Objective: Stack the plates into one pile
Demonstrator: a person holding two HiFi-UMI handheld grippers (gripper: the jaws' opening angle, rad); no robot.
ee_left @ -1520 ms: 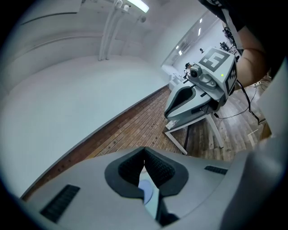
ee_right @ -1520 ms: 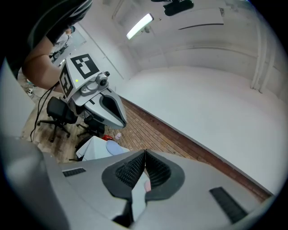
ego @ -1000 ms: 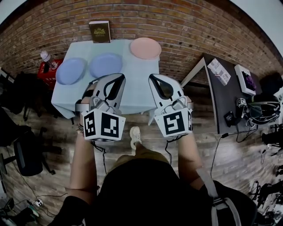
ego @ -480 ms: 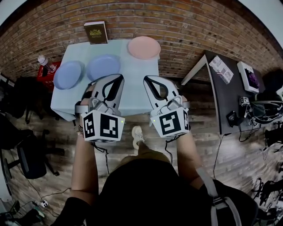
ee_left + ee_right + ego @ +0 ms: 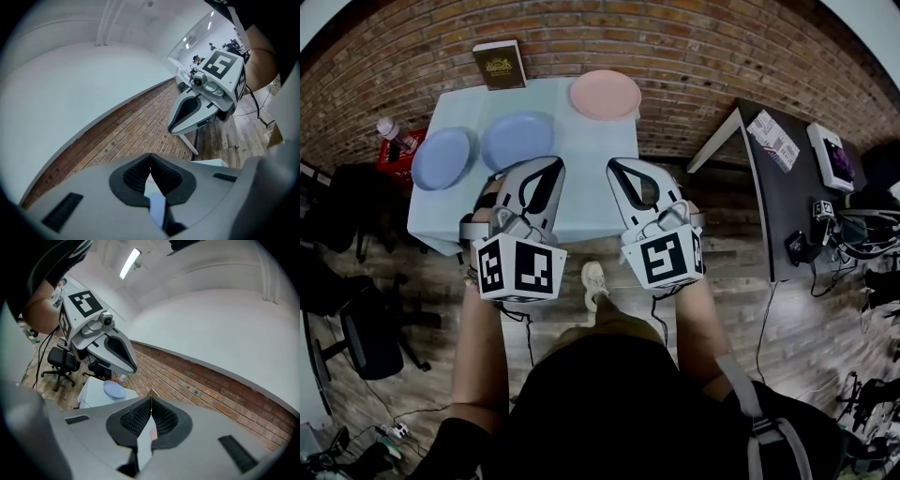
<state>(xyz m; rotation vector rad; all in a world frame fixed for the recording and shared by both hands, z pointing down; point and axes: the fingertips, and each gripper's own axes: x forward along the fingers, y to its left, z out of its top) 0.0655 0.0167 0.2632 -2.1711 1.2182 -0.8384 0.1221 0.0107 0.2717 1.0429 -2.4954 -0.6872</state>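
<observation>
Three plates lie on a pale blue table (image 5: 572, 187): a blue plate (image 5: 441, 157) at its left, a second blue plate (image 5: 517, 141) beside it, and a pink plate (image 5: 605, 94) at the far right corner. None of them is stacked. My left gripper (image 5: 546, 165) hovers over the table's near edge, just in front of the middle blue plate, shut and empty. My right gripper (image 5: 623, 165) hangs level with it to the right, also shut with nothing between its pads. The right gripper view shows one blue plate (image 5: 114, 390) past the left gripper (image 5: 101, 341).
A brown book (image 5: 499, 64) stands at the table's far edge against the brick wall. A red crate with a bottle (image 5: 397, 139) sits left of the table, and an office chair (image 5: 356, 337) nearer left. A dark desk (image 5: 778, 197) with boxes stands at the right.
Both grippers stay shut and hold their places. The head view drifts slightly, so the table and plates shift a little in the picture.
</observation>
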